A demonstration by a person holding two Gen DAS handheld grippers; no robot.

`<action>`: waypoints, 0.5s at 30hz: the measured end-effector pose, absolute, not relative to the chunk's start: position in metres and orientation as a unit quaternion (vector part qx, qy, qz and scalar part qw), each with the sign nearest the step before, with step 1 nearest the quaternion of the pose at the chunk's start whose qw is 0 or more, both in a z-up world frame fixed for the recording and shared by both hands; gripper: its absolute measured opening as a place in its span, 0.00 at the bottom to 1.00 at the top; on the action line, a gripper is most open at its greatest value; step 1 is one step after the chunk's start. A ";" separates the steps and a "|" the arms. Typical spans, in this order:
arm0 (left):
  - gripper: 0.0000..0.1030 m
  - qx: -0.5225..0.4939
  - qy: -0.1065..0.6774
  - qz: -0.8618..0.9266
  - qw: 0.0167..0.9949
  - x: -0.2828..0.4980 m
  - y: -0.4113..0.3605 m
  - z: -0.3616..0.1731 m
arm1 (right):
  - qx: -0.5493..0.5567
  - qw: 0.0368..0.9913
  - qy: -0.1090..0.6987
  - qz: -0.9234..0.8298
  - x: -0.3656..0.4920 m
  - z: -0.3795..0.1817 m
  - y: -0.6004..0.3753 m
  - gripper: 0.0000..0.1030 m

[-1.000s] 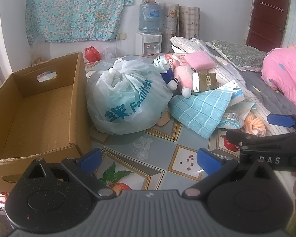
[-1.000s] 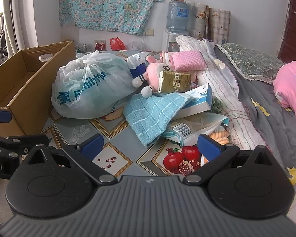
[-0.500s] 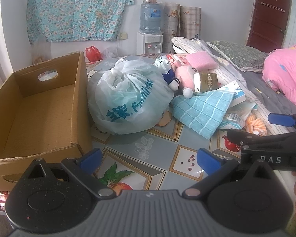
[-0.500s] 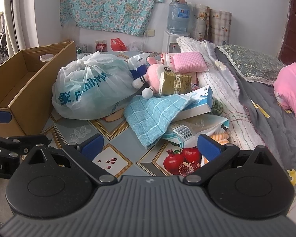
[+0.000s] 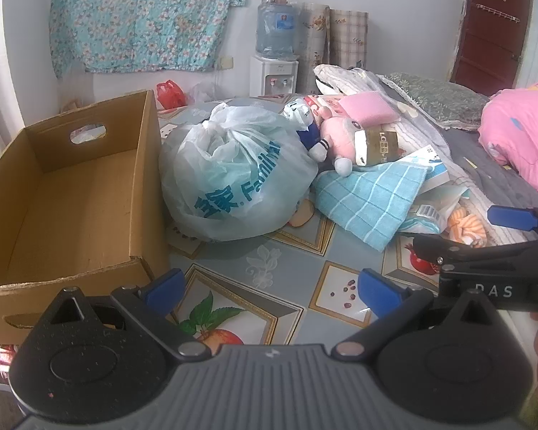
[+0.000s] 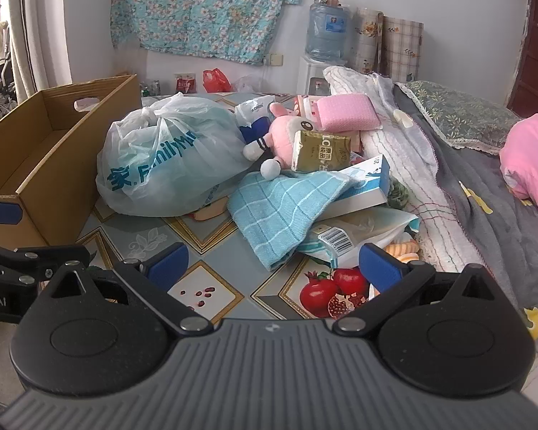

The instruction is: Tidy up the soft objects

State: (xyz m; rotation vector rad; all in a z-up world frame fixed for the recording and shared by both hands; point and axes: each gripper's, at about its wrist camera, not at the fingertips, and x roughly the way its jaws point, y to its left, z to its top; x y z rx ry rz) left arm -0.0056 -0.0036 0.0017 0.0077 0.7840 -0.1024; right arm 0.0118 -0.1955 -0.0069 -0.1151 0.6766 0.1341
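- The left gripper point(image 5: 270, 288) has its blue-tipped fingers point(image 5: 163, 286) spread wide, with nothing between them; it hangs over the patterned cloth point(image 5: 269, 268) of the table.
- The right gripper point(image 6: 272, 263) also has its fingers point(image 6: 380, 261) spread apart and empty, above the pomegranate print point(image 6: 335, 292) on the same cloth.
- Each gripper shows in the other's view: the right one at the right edge of the left view, the left one at the left edge of the right view.
- Just to the left of the left gripper stands an open box point(image 5: 68, 193) of cardboard, with a hand hole in its far wall; nothing shows inside it.
- Beside the box, touching or nearly touching its right wall, sits a knotted bag point(image 5: 233, 179) of pale plastic with blue print.
- To the right of the bag lies a blue checked towel point(image 5: 369, 197), draped over a flat carton point(image 6: 366, 188) and a plastic pack point(image 6: 344, 238) with a barcode.
- Behind the towel a pink plush point(image 5: 340, 136) lies against the bag, with a gold packet point(image 6: 321, 150) resting on it.
- A pink sponge point(image 6: 344, 116) lies just behind the plush.
- An orange striped soft thing point(image 5: 466, 224) shows at the right of the pack; what it is I cannot tell.
- At the right a bed carries a grey blanket point(image 6: 491, 215) and a pink quilt point(image 5: 520, 136).
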 end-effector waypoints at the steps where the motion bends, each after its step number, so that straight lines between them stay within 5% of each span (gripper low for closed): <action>1: 1.00 0.004 0.382 -0.050 0.923 -0.006 -0.004 0.002 | -0.057 0.939 0.331 0.066 0.012 -0.007 -0.195 0.99; 15: 1.00 0.025 0.390 -0.063 0.918 -0.002 -0.027 -0.007 | -0.031 0.944 0.327 0.038 0.005 -0.020 -0.225 0.99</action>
